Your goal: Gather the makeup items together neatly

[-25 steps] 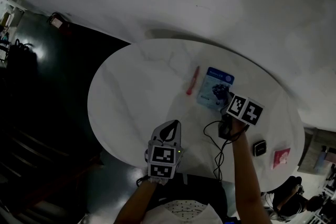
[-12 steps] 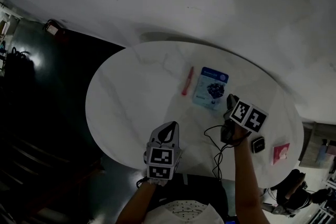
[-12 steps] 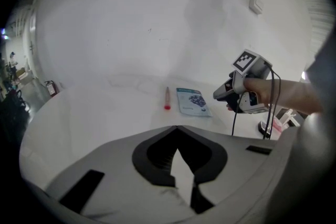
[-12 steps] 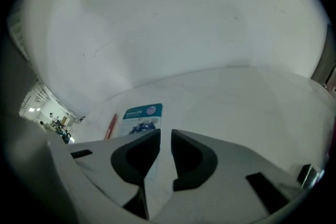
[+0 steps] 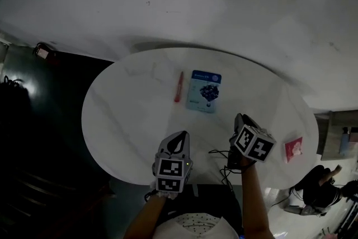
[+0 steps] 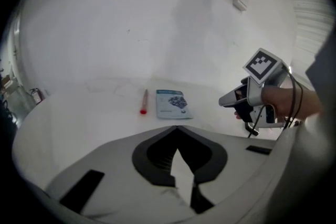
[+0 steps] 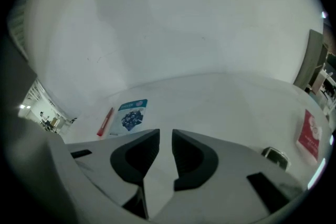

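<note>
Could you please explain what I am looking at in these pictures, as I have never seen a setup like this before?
There is no robot here: a person holds a two-jaw grasping tool in each hand. The overhead picture comes from a camera on the person's head, looking down. The other two come from cameras riding on each tool, looking along its jaws. The left tool has its jaws together, the right tool has them slightly apart, and neither holds anything. On the oval white marbled table lie a slim red stick, a flat blue sachet right beside it, and, off to the right, a small pink packet.
</note>
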{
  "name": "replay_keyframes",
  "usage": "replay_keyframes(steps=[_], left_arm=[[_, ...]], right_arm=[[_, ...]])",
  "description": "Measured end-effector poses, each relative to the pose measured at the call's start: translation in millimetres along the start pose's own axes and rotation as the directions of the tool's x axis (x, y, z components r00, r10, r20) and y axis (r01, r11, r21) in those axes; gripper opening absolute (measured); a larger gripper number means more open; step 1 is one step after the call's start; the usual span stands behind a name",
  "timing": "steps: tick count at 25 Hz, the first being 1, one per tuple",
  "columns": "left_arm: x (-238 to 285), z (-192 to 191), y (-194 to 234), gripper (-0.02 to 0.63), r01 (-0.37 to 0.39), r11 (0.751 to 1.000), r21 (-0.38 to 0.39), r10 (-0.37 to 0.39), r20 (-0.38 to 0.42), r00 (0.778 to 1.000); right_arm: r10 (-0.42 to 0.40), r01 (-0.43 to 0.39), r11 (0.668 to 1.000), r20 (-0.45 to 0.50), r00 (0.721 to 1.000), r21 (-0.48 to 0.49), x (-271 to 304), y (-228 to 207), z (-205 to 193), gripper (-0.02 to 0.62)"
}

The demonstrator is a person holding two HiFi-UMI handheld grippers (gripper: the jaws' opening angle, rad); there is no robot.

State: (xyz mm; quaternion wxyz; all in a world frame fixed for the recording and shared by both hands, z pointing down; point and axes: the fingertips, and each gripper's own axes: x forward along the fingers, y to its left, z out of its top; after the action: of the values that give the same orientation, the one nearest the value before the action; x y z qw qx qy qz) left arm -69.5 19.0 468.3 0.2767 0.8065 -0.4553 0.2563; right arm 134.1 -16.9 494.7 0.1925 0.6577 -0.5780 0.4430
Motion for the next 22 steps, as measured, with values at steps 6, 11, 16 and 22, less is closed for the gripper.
replay_keyframes(steps=[6, 11, 16, 22], left_arm=[[11.0, 0.5, -39.8, 0.020, 0.080, 0.994, 0.069, -0.079, -0.018, 0.997], [19.5, -1.4, -74.6, 0.020, 0.150, 0.981, 0.126, -0.146, -0.042, 0.988], [25.8, -4.5, -103.3, 0.020, 0.205, 0.962, 0.177, -0.196, -0.069, 0.978], [31.5, -10.0, -127.0, 0.020, 0.247, 0.945, 0.214, -0.231, -0.099, 0.968]], right_arm=[[-0.009, 0.010, 0.999, 0.052, 0.999, -0.036, -31.1, -33.3, -7.7, 0.149], [-0.063, 0.063, 0.998, 0.079, 0.995, -0.007, -52.9, -71.9, -18.0, 0.160], [-0.083, 0.084, 0.996, 0.099, 0.992, -0.004, -69.6, -103.5, -30.5, 0.201], [-0.045, 0.051, 0.996, 0.087, 0.995, -0.066, -77.9, -129.9, -43.0, 0.252]])
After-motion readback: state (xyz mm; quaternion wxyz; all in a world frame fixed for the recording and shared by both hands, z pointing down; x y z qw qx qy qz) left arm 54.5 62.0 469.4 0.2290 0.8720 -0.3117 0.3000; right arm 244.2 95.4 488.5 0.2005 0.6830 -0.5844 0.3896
